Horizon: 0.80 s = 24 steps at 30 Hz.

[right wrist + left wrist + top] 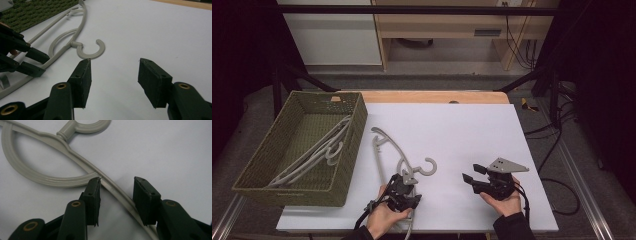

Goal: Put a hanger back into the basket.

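The left gripper is half open around the grey hanger, not pressing it; the right gripper is open and holds nothing.

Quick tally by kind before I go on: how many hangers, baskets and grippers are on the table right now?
Hangers on the white board: 1, the grey hanger, its bar between the left gripper jaws
Hangers in the basket: at least 1; the exact number is unclear
Woven green basket: 1
Grippers: 2, counting the right gripper, which holds nothing
Total: at least 5
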Motion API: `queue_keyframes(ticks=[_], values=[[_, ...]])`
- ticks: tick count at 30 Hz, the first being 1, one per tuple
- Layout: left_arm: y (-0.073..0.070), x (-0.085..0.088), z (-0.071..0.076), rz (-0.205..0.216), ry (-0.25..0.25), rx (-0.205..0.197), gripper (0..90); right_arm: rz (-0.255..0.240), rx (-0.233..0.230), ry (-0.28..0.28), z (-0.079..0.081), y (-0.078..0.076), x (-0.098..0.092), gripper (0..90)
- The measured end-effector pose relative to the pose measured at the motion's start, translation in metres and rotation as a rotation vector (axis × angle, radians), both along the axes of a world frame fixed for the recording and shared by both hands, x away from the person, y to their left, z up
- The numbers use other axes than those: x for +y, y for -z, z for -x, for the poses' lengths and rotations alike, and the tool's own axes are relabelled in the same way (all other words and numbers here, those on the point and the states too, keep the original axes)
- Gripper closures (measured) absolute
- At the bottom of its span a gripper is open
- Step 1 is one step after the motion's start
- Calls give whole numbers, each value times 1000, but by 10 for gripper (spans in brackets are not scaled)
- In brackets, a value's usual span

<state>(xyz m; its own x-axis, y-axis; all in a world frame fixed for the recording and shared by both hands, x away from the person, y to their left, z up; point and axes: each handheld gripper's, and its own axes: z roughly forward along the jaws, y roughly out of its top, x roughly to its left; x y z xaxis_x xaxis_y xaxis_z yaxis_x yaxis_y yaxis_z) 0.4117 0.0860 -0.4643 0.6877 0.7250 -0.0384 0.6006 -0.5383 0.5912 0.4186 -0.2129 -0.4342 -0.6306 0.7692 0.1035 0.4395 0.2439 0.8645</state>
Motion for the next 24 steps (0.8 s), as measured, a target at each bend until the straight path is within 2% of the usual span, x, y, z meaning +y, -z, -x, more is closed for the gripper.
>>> queue_keyframes(ticks=[2, 5, 7, 10, 12, 15, 17, 18, 19, 20, 24], values=[[-1, 2, -1, 8, 9, 8, 577, 2, 0, 0, 0, 0, 0, 441], [-6, 9, -8, 82, 13, 18, 605, -1, -1, 2, 1, 0, 0, 439], [-14, 13, -14, 106, -4, -11, 550, -4, -2, 1, 1, -1, -2, 438], [-22, 17, -26, 113, -25, -62, 508, -8, -4, 6, 0, -1, -2, 438], [-21, 15, -34, 112, -42, -68, 492, -8, 1, 7, 1, -1, -1, 437], [-11, 10, -41, 51, -48, -47, 495, -8, -1, 3, 1, -1, -1, 437], [-4, 8, -45, 26, -54, -31, 493, -9, 2, 6, 1, -1, -1, 437], [-1, 6, -46, 26, -60, -29, 493, -9, -2, 4, 1, -1, -1, 437], [2, 6, -47, 24, -53, -9, 490, -9, -4, 3, 1, -1, -2, 437], [3, 5, -47, 30, -63, -16, 479, -9, -5, 3, 1, -1, -2, 437], [3, 2, -46, 9, -94, -39, 519, -10, 0, 4, 1, -1, -2, 437]])
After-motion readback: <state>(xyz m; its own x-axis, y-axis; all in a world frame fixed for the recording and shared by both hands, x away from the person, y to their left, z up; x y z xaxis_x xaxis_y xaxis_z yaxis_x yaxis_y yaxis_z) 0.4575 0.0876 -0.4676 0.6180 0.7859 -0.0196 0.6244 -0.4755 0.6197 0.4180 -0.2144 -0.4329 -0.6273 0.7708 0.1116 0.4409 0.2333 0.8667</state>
